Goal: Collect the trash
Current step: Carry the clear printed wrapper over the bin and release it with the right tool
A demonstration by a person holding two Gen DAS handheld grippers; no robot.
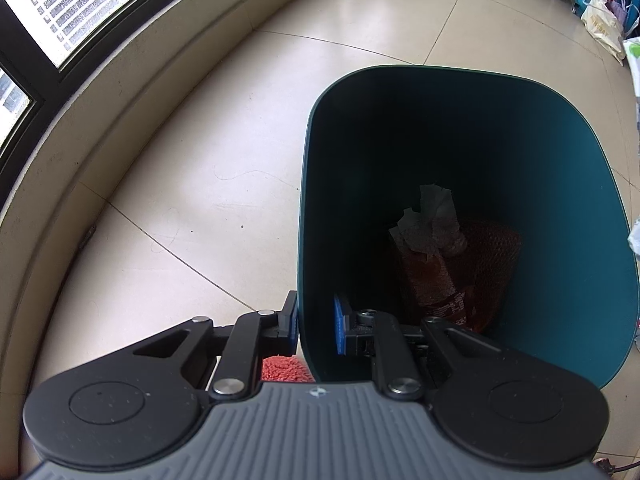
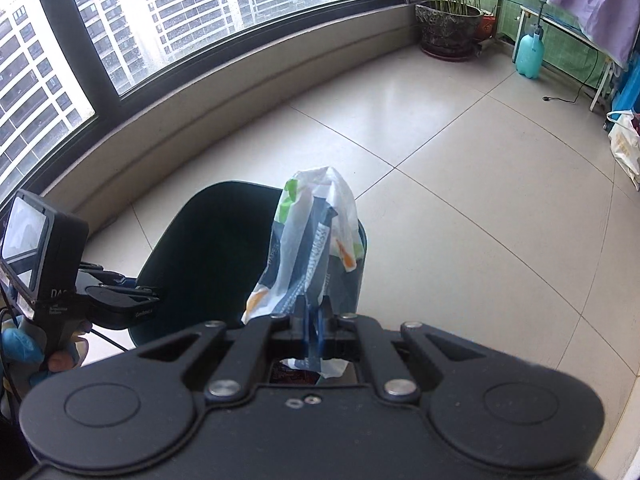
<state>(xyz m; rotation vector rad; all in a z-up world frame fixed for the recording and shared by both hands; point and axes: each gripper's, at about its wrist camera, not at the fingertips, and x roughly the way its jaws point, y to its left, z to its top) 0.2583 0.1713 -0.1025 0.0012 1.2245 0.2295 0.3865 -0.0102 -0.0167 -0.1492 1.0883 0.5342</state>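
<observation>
A: What does the left wrist view show?
B: The left gripper (image 1: 316,326) pinches the near wall of the teal bin (image 1: 580,208), one finger outside, one inside. Ahead of the fingers, at the bin's bottom, lie crumpled paper (image 1: 434,220) and a reddish wrapper (image 1: 492,256).

A: And the right wrist view?
B: The right gripper (image 2: 313,330) has its fingers pressed together on a plastic bag (image 2: 312,236), which sticks out ahead of them, over the bin's rim.

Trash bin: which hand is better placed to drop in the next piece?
Right. Its tongs are shut on a plastic wrapper hanging near the dark green trash bin. The left tongs are clamped on the bin's wall, steadying it.
</observation>
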